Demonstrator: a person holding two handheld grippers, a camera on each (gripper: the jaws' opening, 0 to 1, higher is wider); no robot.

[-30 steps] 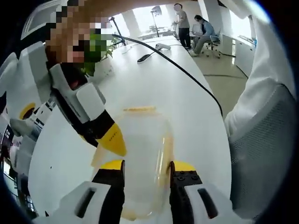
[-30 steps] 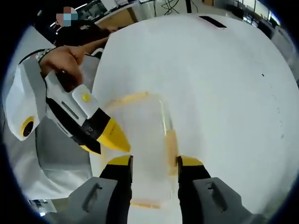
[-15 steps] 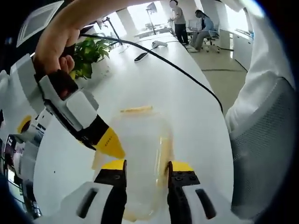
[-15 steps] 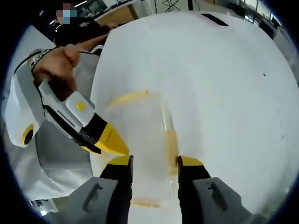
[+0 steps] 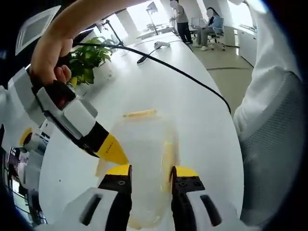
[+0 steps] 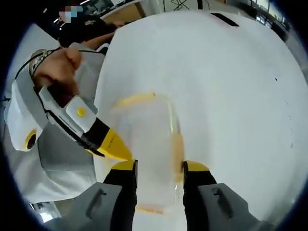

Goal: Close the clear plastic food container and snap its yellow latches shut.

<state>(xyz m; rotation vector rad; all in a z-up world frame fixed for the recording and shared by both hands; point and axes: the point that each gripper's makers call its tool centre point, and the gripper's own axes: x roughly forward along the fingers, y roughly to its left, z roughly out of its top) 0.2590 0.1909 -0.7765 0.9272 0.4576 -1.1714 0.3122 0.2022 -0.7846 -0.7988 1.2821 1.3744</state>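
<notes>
Right now the clear box (image 5: 144, 159) lies on the white worktop (image 5: 192, 110), with its lid on top. In the left gripper view, the left claw (image 5: 150, 179) has its two yellow-tipped jaws set narrow, one on each side of the near end of the box. They look like they are touching its sides, but the see-through plastic makes it hard to be sure. A yellow latch (image 5: 140, 113) sits at the far end, and another yellow latch (image 5: 168, 161) runs along the side. The other claw comes in from the side, its yellow tip resting against the box's edge.

In the right gripper view, the right claw (image 6: 159, 172) sits the same way, narrow around the near end of the box. A hand (image 6: 55, 67) grips the other claw's handle. A black cable (image 5: 183, 72) and a green plant (image 5: 86, 60) are farther off.
</notes>
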